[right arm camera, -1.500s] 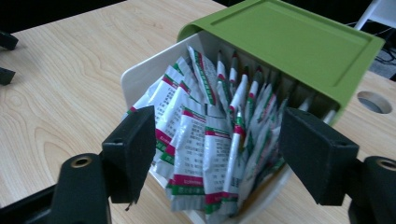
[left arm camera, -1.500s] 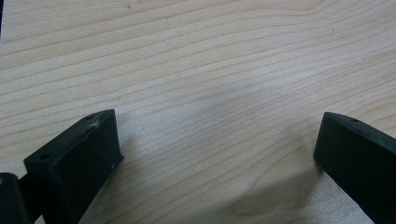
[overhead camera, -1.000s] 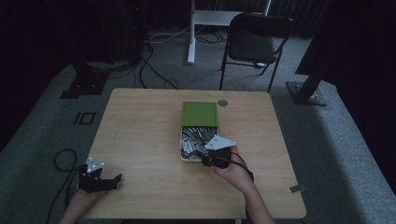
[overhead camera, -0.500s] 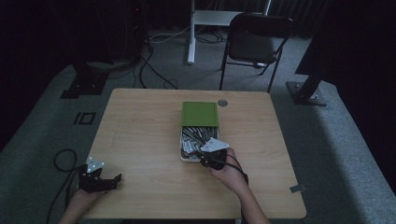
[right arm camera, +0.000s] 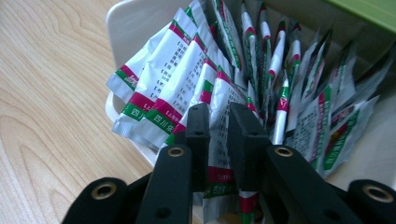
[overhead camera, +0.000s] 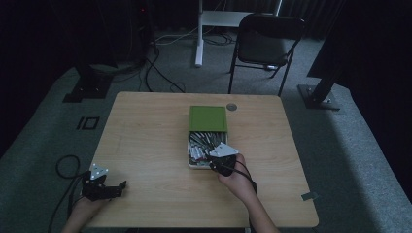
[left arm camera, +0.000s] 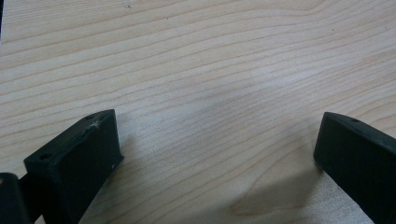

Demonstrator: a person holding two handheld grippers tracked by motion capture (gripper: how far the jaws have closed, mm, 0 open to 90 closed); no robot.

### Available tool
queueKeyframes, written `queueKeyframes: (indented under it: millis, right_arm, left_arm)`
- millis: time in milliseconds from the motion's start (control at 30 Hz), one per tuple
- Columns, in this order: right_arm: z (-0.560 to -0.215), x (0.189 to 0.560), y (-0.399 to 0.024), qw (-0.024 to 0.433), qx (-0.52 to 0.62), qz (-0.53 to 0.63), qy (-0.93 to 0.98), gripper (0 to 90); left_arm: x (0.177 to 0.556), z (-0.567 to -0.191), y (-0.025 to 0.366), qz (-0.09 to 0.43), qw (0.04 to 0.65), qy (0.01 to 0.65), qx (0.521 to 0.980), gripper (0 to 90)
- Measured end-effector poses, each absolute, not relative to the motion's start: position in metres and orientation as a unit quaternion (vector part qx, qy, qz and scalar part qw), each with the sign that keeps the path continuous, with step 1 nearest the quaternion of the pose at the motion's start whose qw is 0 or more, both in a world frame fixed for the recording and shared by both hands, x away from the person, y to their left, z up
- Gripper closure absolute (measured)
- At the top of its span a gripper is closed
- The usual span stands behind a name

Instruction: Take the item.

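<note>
One white box [overhead camera: 192, 164] of many sachets [right arm camera: 187, 88], one green lid [overhead camera: 208, 119], two hand-held grippers, one chair [overhead camera: 265, 46].

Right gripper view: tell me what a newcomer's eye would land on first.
The fanned silver sachets with red and green bands, standing in a white box. The right claw, its jaws just closing, pinches one sachet at the box's near end. Beside it lies pale wooden table.

place: dim lab or studio | floor: grey carpet [overhead camera: 340, 145] | furniture: pale wooden desk [overhead camera: 145, 136], black folding metal chair [overhead camera: 265, 46] | gear: black stand bases [overhead camera: 318, 97], loose black floor cables [overhead camera: 160, 77]
</note>
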State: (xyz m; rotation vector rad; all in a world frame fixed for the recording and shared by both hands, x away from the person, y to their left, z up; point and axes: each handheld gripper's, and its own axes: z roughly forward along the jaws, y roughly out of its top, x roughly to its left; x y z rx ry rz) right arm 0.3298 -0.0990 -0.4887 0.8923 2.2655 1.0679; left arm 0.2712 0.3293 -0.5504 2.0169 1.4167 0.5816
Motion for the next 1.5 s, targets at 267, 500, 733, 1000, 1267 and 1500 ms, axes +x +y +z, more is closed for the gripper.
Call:
queueKeyframes:
  millis: [267, 500, 733, 1000, 1267, 1500]
  right_arm:
    - [-0.494, 0.329, -0.095, 0.259, 0.356, 0.384, 0.812, 85.7]
    - [-0.494, 0.33, -0.095, 0.267, 0.364, 0.365, 0.814, 89.2]
    - [-0.482, 0.325, -0.097, 0.264, 0.363, 0.381, 0.808, 90.0]
    - [-0.465, 0.323, -0.096, 0.26, 0.354, 0.4, 0.805, 90.0]
    - [-0.449, 0.318, -0.099, 0.245, 0.353, 0.425, 0.797, 90.0]
    - [-0.434, 0.317, -0.106, 0.25, 0.352, 0.449, 0.782, 90.0]
  left_arm:
    - [0.271, -0.55, 0.329, 0.219, 0.3, 0.534, 0.76, 1.3]
    - [0.271, -0.55, 0.329, 0.219, 0.3, 0.534, 0.76, 1.3]
    - [0.271, -0.55, 0.329, 0.219, 0.3, 0.534, 0.76, 1.3]
    - [0.271, -0.55, 0.329, 0.219, 0.3, 0.534, 0.76, 1.3]
    - [0.271, -0.55, 0.329, 0.219, 0.3, 0.534, 0.759, 1.3]
    - [0.271, -0.55, 0.329, 0.219, 0.3, 0.534, 0.76, 1.3]
